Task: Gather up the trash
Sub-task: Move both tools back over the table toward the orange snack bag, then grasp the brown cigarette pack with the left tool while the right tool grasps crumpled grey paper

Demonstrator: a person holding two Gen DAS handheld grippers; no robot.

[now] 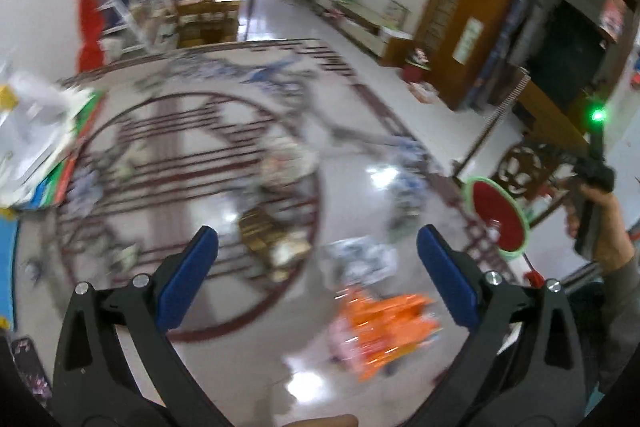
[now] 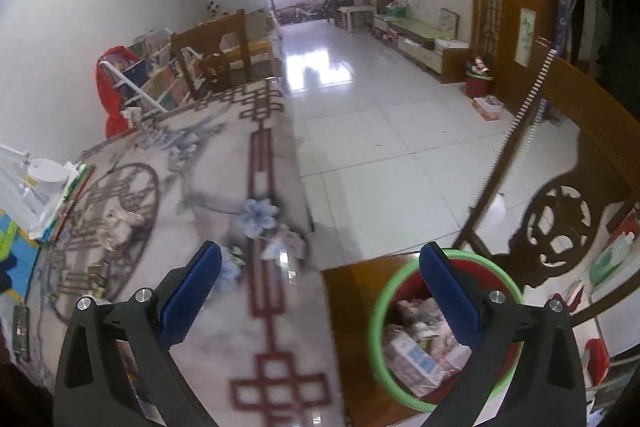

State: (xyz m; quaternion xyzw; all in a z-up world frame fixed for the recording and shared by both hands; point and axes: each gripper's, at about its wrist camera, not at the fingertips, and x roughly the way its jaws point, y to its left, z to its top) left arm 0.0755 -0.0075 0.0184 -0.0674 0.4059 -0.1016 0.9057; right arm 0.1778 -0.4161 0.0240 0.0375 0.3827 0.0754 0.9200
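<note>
Blurring the floor's orange wrapper (image 1: 384, 331), both grippers' fingers (image 1: 192, 275) stand apart, one hiding the bin (image 2: 378, 311).

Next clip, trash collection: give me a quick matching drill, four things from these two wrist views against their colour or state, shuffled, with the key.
Things:
1. trash bin
2. orange wrapper
3. right gripper
4. crumpled paper

Descriptions:
A. open, nothing between its pads
B. green rim, red inside, already holding trash
C. lying on the floor mat's round pattern
D. bright litter on the floor just ahead of the left gripper

Pairs: 1-B, 2-D, 3-A, 4-C
</note>
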